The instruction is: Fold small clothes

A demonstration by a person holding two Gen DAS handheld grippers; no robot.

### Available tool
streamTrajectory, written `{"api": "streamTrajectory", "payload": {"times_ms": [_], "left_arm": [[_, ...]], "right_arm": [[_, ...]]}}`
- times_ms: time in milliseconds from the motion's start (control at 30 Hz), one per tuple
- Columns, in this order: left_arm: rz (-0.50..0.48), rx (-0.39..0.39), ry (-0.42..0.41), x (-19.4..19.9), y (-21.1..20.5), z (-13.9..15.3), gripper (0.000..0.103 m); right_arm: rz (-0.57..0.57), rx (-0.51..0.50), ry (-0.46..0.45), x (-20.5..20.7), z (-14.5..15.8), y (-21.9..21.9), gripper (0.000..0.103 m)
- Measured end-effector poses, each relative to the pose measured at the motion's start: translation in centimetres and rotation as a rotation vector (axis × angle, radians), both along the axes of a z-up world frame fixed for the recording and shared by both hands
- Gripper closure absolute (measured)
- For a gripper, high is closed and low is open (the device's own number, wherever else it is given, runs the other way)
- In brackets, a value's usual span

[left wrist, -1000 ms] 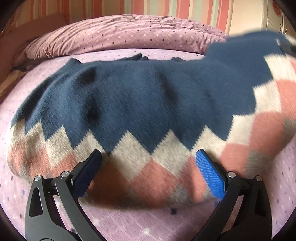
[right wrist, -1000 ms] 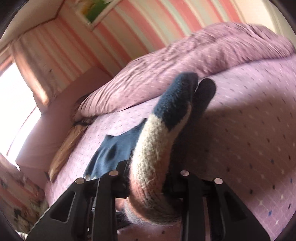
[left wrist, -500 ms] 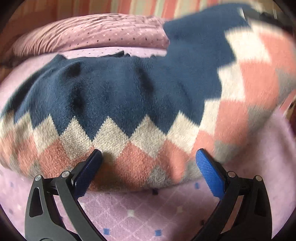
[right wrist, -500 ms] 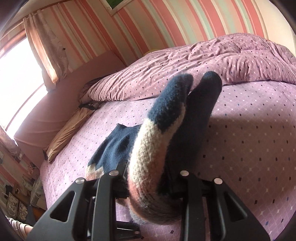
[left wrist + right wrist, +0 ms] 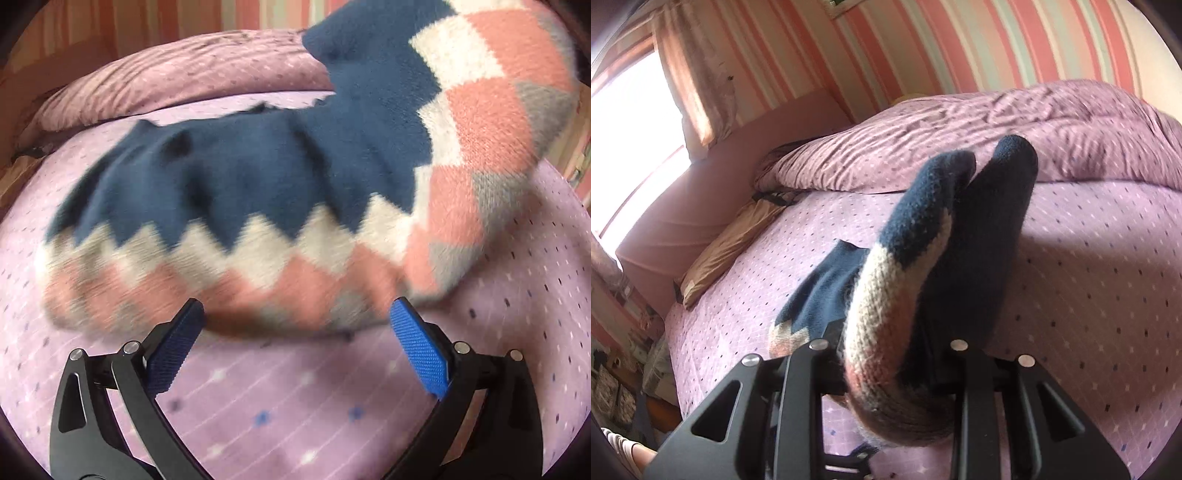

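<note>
A knitted sweater (image 5: pixel 258 192), navy blue above a zigzag band of cream, salmon pink and grey diamonds, lies spread on a bed (image 5: pixel 295 406) covered in a lilac dotted sheet, one end of it lifted clear of the bed. Seen from the left wrist, the left claw (image 5: pixel 295 325) stands wide, its blue pads (image 5: pixel 419 350) apart and gripping nothing, poised just short of the sweater's patterned hem, which lies between the fingertips and the far side of the bed. To the right of that hem, the raised part of the sweater hangs above the sheet, diamonds outward. From the right wrist, the right claw (image 5: pixel 897 354) is narrow and clamped on a thick fold of the sweater (image 5: pixel 905 295), whose two bunched navy ends stick up beyond the black fingers; the pads themselves are hidden by the wool. The rest of the garment trails to the left of that fold, down onto the sheet. Behind the sweater, a rumpled lilac duvet (image 5: pixel 960 140) is heaped at the far side of the bed. A tan pillow (image 5: pixel 727 251) lies left of the sweater, by a pink headboard (image 5: pixel 701 206). Beyond the duvet rise a striped pink wall (image 5: pixel 942 48), a curtain (image 5: pixel 694 81) and a bright window (image 5: pixel 631 122).
</note>
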State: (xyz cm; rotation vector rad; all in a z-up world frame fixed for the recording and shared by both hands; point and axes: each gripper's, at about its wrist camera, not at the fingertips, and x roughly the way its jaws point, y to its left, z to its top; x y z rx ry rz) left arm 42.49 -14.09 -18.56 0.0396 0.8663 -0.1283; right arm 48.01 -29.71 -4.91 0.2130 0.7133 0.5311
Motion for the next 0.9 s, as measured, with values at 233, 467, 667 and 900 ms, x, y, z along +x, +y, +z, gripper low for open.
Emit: {"api": "streamTrajectory", "payload": {"times_ms": [233,467,667,900], "left_arm": [[0.140,-0.038,-0.044,-2.2,9.9,2.4,0.003],[0.234,-0.009,-0.081,-3.3,18.4,3.9,0.003],[0.320,-0.025,-0.096,-4.1,24.3,4.6,0.003],[0.414,-0.039,-0.073,-5.0,30.3,4.2,0.003]], "right_arm": [[-0.040,-0.107,-0.023,-0.1,0.9,7.7,0.075],[-0.012,-0.144,-0.030,-0.4,-1.2,18.5,0.075],[0.041,-0.192,0.017,0.1,-5.8,26.2,0.076],[0.098,-0.357,0.001,-1.7,-10.2,31.7,0.083]]}}
